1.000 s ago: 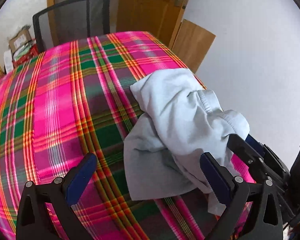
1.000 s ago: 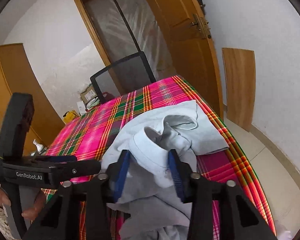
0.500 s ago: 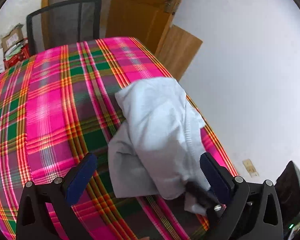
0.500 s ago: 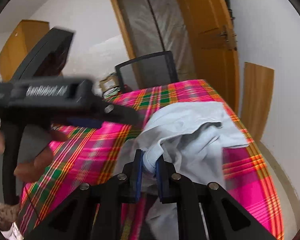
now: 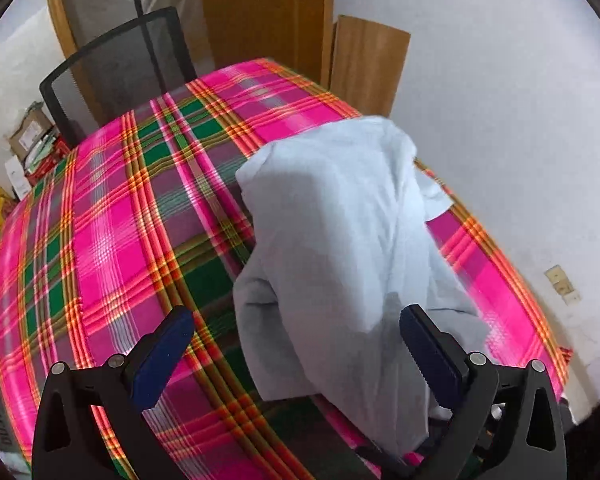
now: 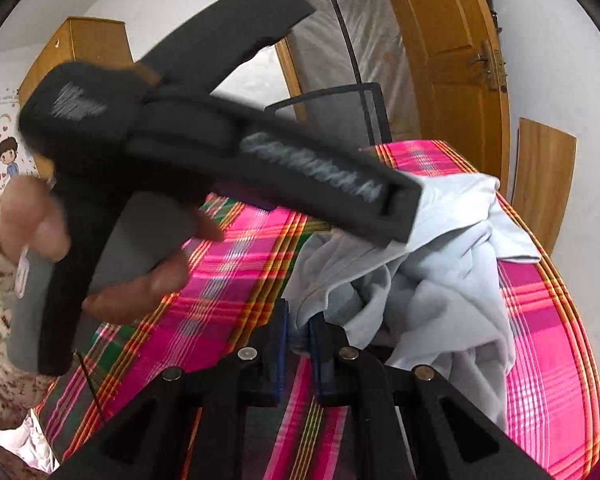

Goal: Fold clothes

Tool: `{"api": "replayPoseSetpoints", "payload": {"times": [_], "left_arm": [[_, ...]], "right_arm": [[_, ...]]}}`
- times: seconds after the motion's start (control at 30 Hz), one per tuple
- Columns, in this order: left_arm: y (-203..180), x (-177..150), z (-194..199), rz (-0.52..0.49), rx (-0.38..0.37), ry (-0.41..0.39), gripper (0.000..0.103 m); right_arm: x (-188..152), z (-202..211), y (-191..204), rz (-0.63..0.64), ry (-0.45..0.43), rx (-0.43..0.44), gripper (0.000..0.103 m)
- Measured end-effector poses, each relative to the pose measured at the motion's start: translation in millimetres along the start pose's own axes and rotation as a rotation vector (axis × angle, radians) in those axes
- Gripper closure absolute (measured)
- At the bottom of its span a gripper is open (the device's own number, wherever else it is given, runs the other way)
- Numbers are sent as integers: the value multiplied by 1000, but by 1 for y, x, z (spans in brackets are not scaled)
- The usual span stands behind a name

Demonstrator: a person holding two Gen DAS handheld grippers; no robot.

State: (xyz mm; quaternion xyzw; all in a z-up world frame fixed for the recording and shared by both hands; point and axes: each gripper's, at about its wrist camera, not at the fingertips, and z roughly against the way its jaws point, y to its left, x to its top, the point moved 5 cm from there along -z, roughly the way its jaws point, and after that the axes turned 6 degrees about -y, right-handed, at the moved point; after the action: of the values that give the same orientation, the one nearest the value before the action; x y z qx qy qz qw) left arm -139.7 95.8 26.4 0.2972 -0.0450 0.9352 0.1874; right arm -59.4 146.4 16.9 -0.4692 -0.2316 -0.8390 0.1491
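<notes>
My right claw [image 6: 298, 344] pinches an edge of the pale blue garment [image 5: 340, 248], which lies bunched on the plaid worktop [image 5: 112, 232]. My left claw [image 5: 296, 344] is spread wide, with the cloth draped between its fingers.

Left wrist view: looks forward and down along its own fingers, close over the plaid tablecloth [image 5: 112, 240], facing the mesh chair [image 5: 120, 68] and door [image 5: 260, 20]. Right wrist view: lower, facing the same way, partly blocked by the near, blurred left gripper [image 6: 396, 208]. Shared: tablecloth, pale garment [image 5: 340, 240], chair, door, leaning board [image 5: 364, 68].
</notes>
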Motion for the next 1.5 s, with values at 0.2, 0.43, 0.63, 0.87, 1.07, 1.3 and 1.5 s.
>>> {"api": "replayPoseSetpoints", "payload": {"times": [0.2,0.43,0.63,0.87,1.07,1.3,1.5], "left_arm": [[-15,-2,4,-93,18,-53,0],[-16,-2,-4,-84,37,-45,0],[-31,2,-7,-150,26,-49,0],[-39,2,-11,-206,41,-55,0],[-43,2,-15,-225,58,-52,0],[-43,1,-20,-221,67,-39,0],[-37,-1,-27,-220,129,-17,0]], "right_arm": [[-3,4,3,-3,6,-8,93],[-6,6,5,-5,18,-19,91],[-6,12,9,5,3,-21,91],[-8,17,12,2,6,-20,91],[-9,20,16,5,8,-12,91],[-10,27,18,-9,5,-10,91],[-13,36,27,16,3,-30,91]]}}
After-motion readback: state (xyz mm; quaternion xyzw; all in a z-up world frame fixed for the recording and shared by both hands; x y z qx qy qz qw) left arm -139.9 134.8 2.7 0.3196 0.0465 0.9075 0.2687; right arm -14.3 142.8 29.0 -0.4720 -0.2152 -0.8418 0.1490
